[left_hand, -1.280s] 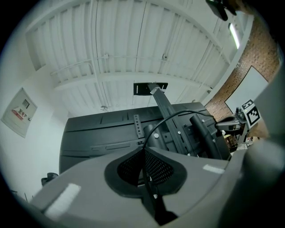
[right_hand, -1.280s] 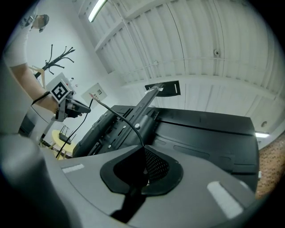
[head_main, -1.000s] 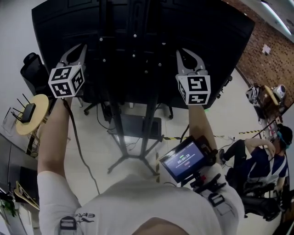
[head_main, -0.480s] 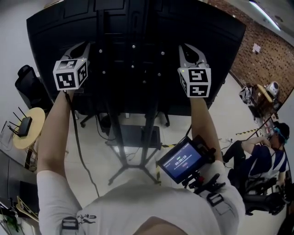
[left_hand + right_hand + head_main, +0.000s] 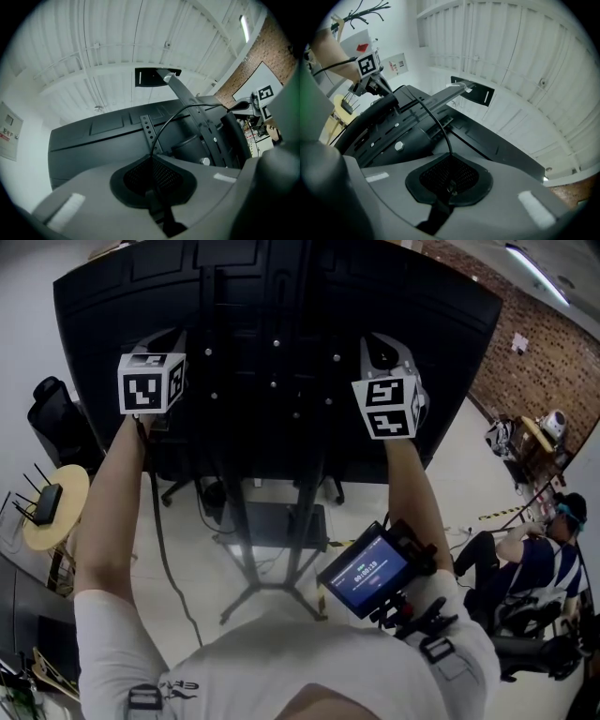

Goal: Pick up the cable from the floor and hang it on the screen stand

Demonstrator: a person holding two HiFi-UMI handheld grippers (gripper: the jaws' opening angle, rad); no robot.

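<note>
A thin black cable [image 5: 165, 123] runs out of my left gripper [image 5: 151, 157], which is shut on it, and arcs right toward the stand's bracket arm [image 5: 187, 97]. In the right gripper view the same cable [image 5: 435, 119] rises from my right gripper [image 5: 450, 157], also shut on it, and bends away toward the left gripper [image 5: 370, 83]. In the head view both grippers, left [image 5: 159, 339] and right [image 5: 382, 351], are raised against the back of the black screen [image 5: 281, 296]. The rest of the cable [image 5: 157, 521] hangs down past my left arm. The screen stand [image 5: 236, 484] reaches the floor between my arms.
A round wooden table [image 5: 66, 512] with a router stands at the left, beside a black chair [image 5: 47, 413]. A person [image 5: 525, 563] sits at the right near a brick wall [image 5: 539, 352]. A small monitor [image 5: 370, 570] is strapped to my chest.
Both grippers have risen a little, closer to the screen's back, with the cable still in them. Their jaws have stayed shut.
</note>
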